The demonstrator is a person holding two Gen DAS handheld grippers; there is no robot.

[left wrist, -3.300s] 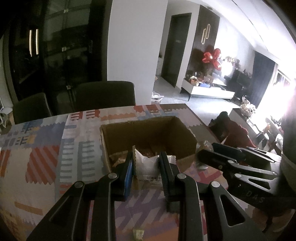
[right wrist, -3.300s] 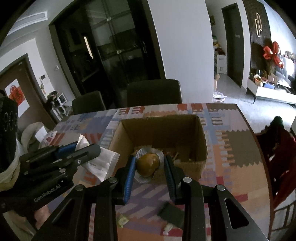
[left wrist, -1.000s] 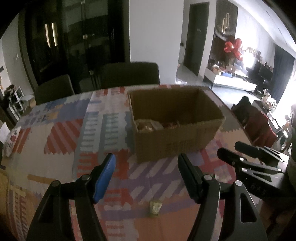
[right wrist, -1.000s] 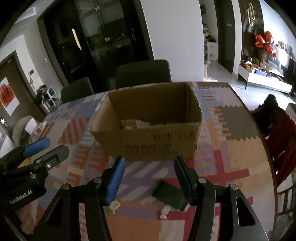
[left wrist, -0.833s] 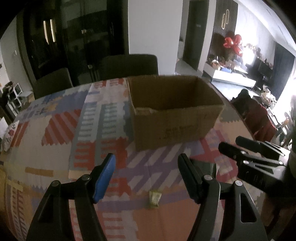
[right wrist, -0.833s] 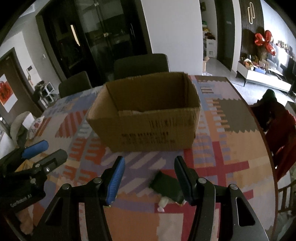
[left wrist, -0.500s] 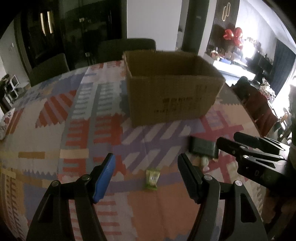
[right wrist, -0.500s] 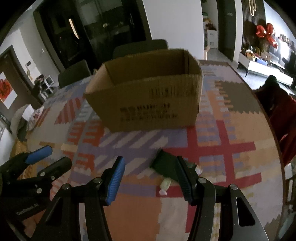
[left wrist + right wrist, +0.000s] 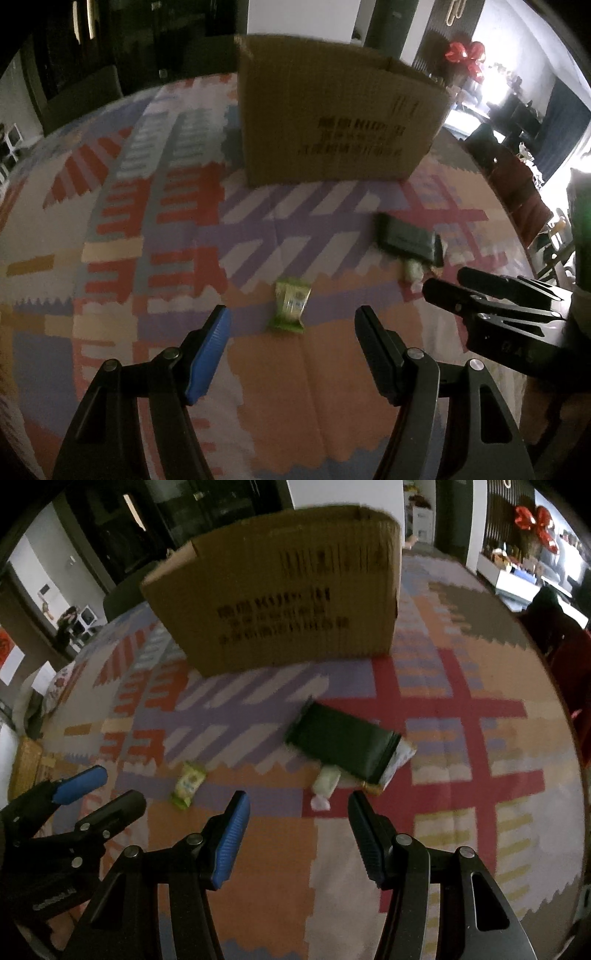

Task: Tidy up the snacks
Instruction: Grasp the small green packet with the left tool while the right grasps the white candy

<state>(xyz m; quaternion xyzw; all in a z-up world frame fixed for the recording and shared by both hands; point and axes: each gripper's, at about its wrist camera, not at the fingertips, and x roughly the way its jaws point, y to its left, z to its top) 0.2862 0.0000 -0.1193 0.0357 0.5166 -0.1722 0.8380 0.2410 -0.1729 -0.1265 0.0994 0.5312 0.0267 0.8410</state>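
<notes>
My left hand-held gripper (image 9: 291, 328) wide and empty above the small green snack packet (image 9: 290, 303) on the patterned desk (image 9: 110, 229), my right hand-held gripper (image 9: 297, 814) likewise open – near the dark packet (image 9: 341, 740) and a pale wrapped sweet (image 9: 325, 783), cardboard box (image 9: 280, 605) behind.

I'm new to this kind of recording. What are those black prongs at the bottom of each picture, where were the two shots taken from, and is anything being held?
No robot here: a person holds one pair of tongs in each hand, with a camera on each looking along its fingers. One picture is from the left tongs, the other from the right tongs. Both stand open and empty above a patterned tablecloth. On it lie a green candy, a dark green packet, a small white wrapped snack and a cardboard box.
</notes>
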